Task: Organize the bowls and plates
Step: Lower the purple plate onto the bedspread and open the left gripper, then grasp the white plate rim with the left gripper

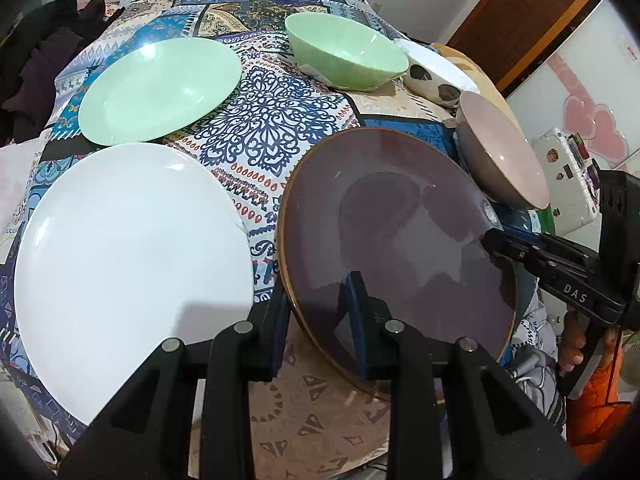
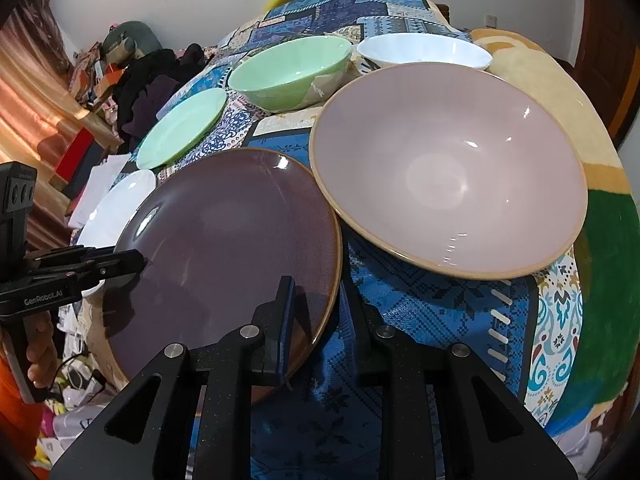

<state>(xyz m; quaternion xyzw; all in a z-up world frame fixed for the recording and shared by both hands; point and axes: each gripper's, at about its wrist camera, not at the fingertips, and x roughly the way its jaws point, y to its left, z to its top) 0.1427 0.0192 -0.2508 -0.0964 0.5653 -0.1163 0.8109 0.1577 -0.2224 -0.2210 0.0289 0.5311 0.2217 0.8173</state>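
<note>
Brown plate (image 1: pixel 400 240): lying tilted at the near edge of the desk (image 1: pixel 272 128), which is wearing a patterned blue-and-cream cloth, and being held from two sides. Left hand-held gripper (image 1: pixel 318 312): straddling the plate's near-left rim, one finger (image 1: pixel 356 300) lying over the plate's upper face, the other below the rim, jaws closing on it. Right hand-held gripper (image 2: pixel 316 316): straddling the plate's right rim the same way, one finger (image 2: pixel 286 312) resting on top, jaws clamping the rim. White plate (image 1: pixel 132 268): sitting flat just left of the brown plate. Green plate (image 1: pixel 160 88): lying behind the white plate. Green bowl (image 1: pixel 344 52): standing upright at the far side, touching a white bowl with dark spots (image 1: pixel 432 72) beside it. Pink bowl (image 2: pixel 448 168): sitting just right of the brown plate, their rims nearly meeting.
</note>
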